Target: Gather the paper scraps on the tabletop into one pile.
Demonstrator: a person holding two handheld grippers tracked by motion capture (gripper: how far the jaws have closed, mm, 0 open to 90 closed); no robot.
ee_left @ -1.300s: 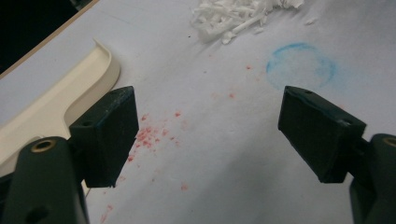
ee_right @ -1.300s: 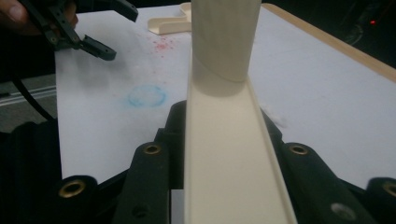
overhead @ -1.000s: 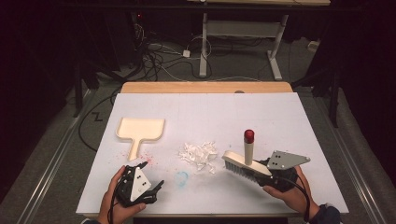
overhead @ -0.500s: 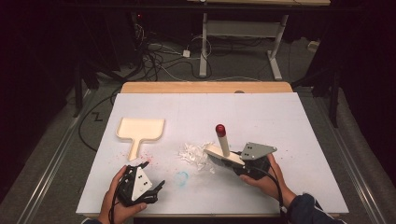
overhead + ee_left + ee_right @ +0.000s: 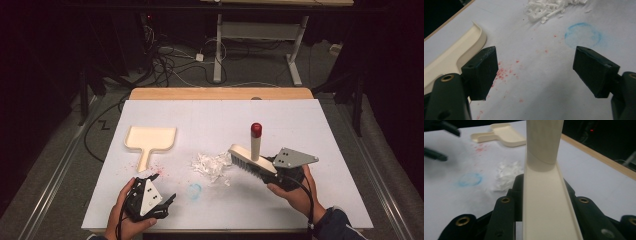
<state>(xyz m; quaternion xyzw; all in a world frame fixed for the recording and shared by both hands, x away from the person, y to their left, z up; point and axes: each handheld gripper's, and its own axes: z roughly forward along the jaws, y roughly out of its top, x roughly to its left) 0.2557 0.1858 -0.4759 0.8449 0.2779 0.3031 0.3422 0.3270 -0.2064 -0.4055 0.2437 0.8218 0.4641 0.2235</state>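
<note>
A cream brush point(image 5: 248, 159) with an upright red-tipped handle point(image 5: 256, 131) is tilted just right of a pile of white paper shreds point(image 5: 212, 164). My right gripper point(image 5: 274, 173) is shut on the brush's near end, and in the right gripper view the brush back point(image 5: 546, 195) runs up between the jaws. A cream dustpan point(image 5: 150, 139) lies flat at the left. My left gripper point(image 5: 162, 189) rests near the front left edge, held by a hand. Its jaws stand wide open point(image 5: 534, 72) over bare table, with the dustpan point(image 5: 454, 50) to their left.
A white sheet covers the table point(image 5: 325, 130), with a wooden strip point(image 5: 220, 93) along the far edge. A blue ring mark point(image 5: 194, 190) and red specks point(image 5: 159, 170) stain the sheet near the left gripper. Dark floor, cables and a desk frame lie beyond.
The right gripper carried the brush left into the shreds, then drew it back right and slightly up. The left gripper stayed where it was.
</note>
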